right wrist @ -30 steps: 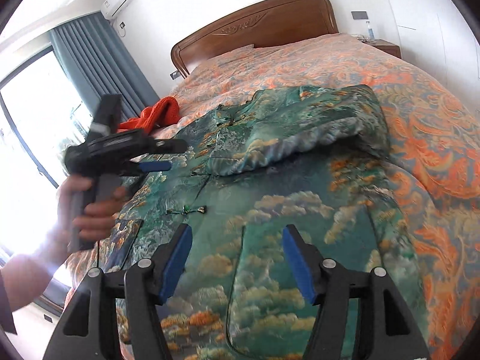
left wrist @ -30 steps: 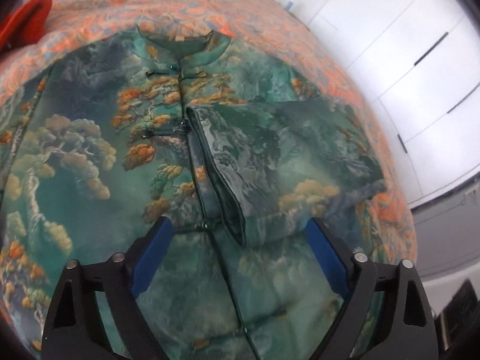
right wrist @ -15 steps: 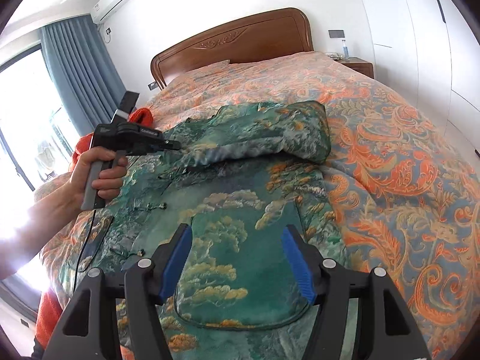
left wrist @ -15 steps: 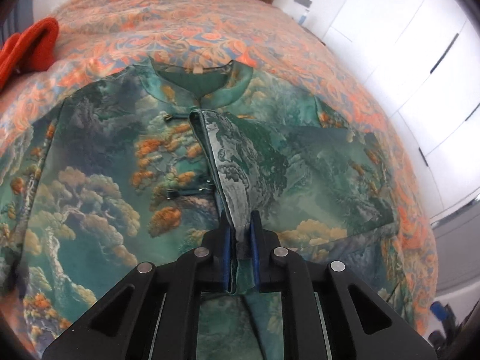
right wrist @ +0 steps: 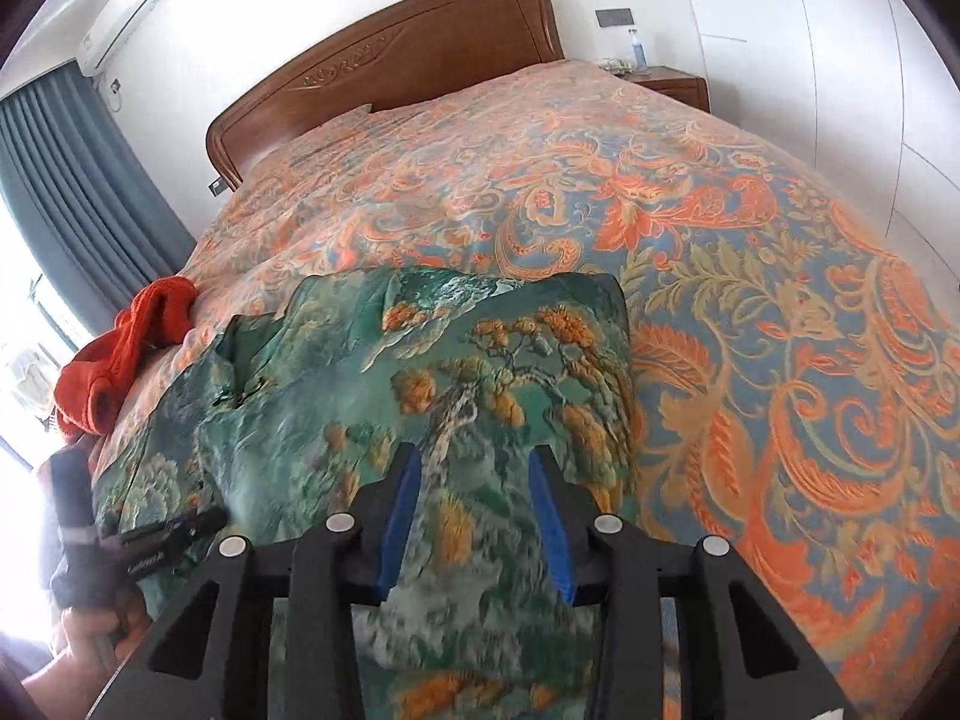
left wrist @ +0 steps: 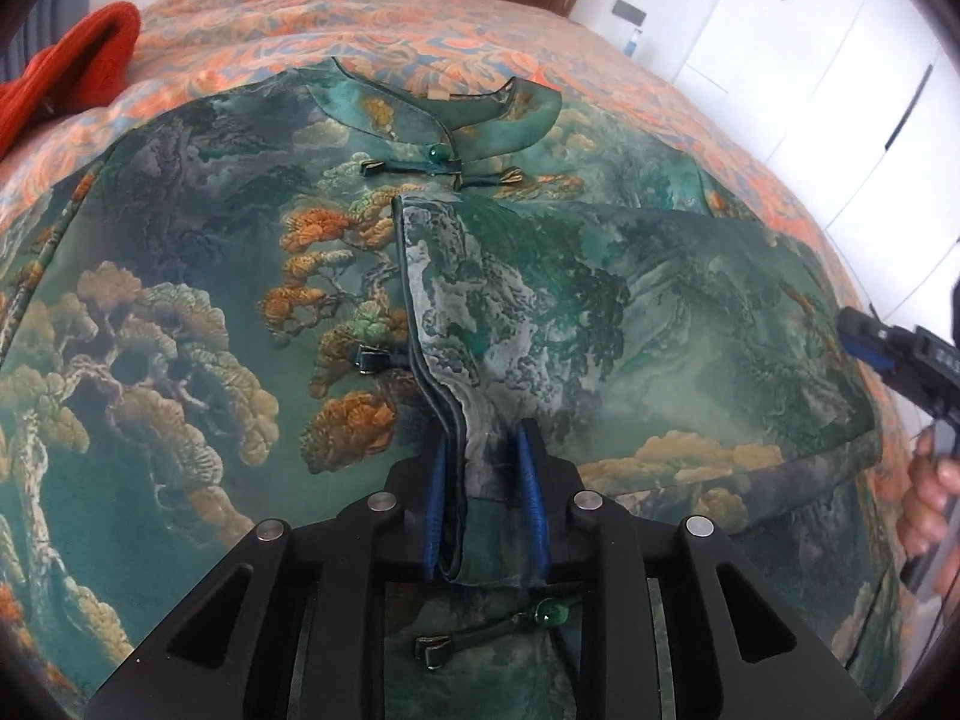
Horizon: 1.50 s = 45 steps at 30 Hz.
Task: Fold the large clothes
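Note:
A green jacket [left wrist: 180, 330] with a pine-and-cloud print lies front up on the bed, collar [left wrist: 438, 114] toward the headboard. One sleeve [left wrist: 600, 312] is folded across its chest. My left gripper [left wrist: 483, 438] sits low over the sleeve's cuff. Its jaws are opening, and the cuff edge stands loosely between the blue pads. My right gripper [right wrist: 476, 456] hovers over the jacket's [right wrist: 480, 360] folded side near its outer edge. Its jaws are closing, with cloth under them and nothing pinched. Each gripper shows in the other's view: the right gripper [left wrist: 882, 348], the left gripper [right wrist: 174, 531].
The bed has an orange and blue paisley cover [right wrist: 750, 300] and a wooden headboard [right wrist: 390, 60]. A red knitted garment [right wrist: 126, 354] lies beside the jacket's far shoulder. A nightstand [right wrist: 666, 81], white wardrobe doors [left wrist: 810, 60] and a blue curtain [right wrist: 72, 180] surround the bed.
The left gripper came down, shut on the sleeve cuff, and has now parted slightly. The right gripper swung from the jacket's hem to its folded side, jaws narrower.

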Motion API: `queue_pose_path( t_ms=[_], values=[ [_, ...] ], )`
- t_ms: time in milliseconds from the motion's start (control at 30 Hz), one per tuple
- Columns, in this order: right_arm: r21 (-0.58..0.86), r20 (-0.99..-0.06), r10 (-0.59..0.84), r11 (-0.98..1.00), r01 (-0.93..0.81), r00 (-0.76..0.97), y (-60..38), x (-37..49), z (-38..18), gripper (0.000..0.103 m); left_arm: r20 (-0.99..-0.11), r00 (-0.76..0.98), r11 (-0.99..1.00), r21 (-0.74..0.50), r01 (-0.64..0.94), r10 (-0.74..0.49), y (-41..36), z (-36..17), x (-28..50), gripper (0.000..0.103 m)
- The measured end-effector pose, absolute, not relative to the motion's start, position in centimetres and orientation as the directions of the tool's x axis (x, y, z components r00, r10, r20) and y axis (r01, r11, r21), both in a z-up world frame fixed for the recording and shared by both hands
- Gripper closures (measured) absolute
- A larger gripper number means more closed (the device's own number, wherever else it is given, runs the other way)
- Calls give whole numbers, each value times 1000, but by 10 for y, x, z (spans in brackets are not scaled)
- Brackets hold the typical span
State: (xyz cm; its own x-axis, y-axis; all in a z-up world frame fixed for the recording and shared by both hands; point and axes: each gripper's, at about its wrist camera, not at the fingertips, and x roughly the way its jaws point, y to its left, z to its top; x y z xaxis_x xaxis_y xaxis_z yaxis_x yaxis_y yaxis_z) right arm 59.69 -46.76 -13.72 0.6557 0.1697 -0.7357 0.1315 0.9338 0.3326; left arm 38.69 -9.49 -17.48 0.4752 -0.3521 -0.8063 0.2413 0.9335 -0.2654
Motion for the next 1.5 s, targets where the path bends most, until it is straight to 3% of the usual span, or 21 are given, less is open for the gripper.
queue_pose_path(
  t_ms=[200, 433, 600, 900, 967, 1067, 1100, 1233, 1367, 1500],
  values=[
    [359, -860, 211, 897, 257, 465, -483, 664, -198, 80, -790, 490, 928, -282, 245, -369, -92, -183, 381, 78],
    [459, -822, 251, 823, 335, 511, -504, 690, -188, 76, -782, 511, 932, -260, 253, -357, -92, -185, 374, 78],
    [449, -836, 292, 851, 273, 465, -499, 654, -186, 78, -784, 512, 934, -252, 254, -351, -95, -186, 373, 78],
    [379, -849, 242, 898, 223, 469, -489, 563, -176, 78, -808, 522, 954, -159, 256, -274, -110, -179, 376, 77],
    [370, -859, 226, 894, 252, 459, -488, 554, -175, 78, -811, 535, 961, -114, 252, -236, -113, -171, 373, 66],
    [333, -867, 189, 908, 256, 461, -477, 529, -160, 73, -801, 563, 968, -78, 238, -203, -106, -154, 358, 26],
    [333, -860, 187, 911, 245, 475, -475, 519, -156, 73, -793, 571, 966, -83, 243, -212, -103, -148, 350, 21],
    [306, -816, 151, 932, 196, 558, -454, 463, -130, 64, -785, 566, 954, -108, 278, -254, -86, -130, 313, 20],
    [222, -776, 78, 963, 155, 626, -421, 410, -114, 57, -778, 570, 952, -115, 284, -264, -65, -117, 270, 14],
    [195, -757, 56, 970, 144, 651, -396, 364, -109, 55, -770, 594, 958, -76, 276, -232, -45, -106, 226, 11]
  ],
)
